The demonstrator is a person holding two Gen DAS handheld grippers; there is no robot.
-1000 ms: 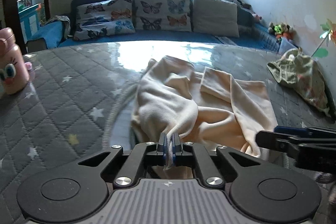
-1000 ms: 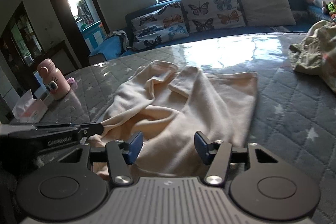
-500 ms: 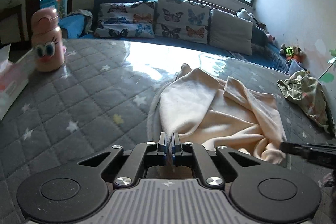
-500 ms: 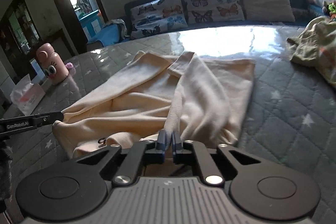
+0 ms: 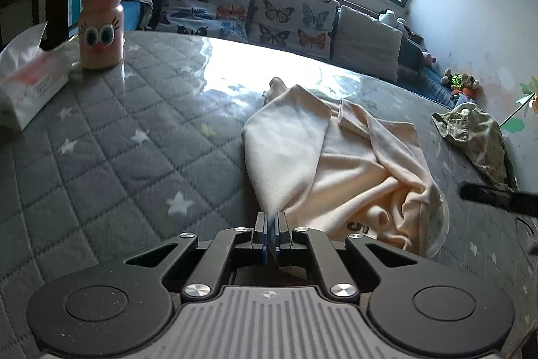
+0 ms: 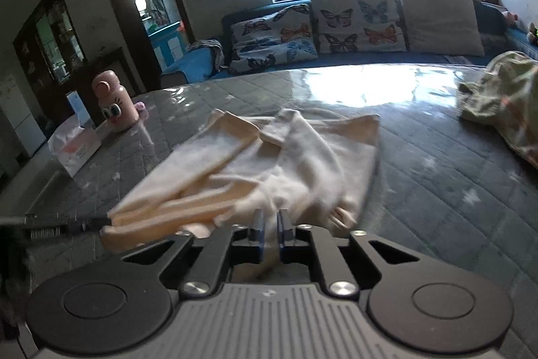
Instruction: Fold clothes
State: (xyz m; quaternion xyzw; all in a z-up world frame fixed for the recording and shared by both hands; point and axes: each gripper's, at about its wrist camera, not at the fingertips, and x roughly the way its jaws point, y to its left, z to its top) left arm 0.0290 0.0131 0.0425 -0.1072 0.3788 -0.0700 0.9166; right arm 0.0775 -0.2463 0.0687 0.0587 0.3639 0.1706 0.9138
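Where the left wrist view looks down its fingers, we see the left gripper [image 5: 271, 232] pinched tight on an edge of the cream soft cotton garment [image 5: 339, 164], which lies rumpled on the grey quilted star-print mattress [image 5: 134, 140]. A pink cartoon-eyed bottle [image 5: 101, 26] stands far left beside a white tissue pack [image 5: 30, 83]. In the right wrist view, we see the right gripper [image 6: 270, 232] with jaws opening, a narrow gap between them and garment [image 6: 269, 164] cloth still in that gap; whether the pads press it we cannot tell.

Right gripper [image 6: 270, 221] jaws opening, cream garment [image 6: 269, 164] fold between
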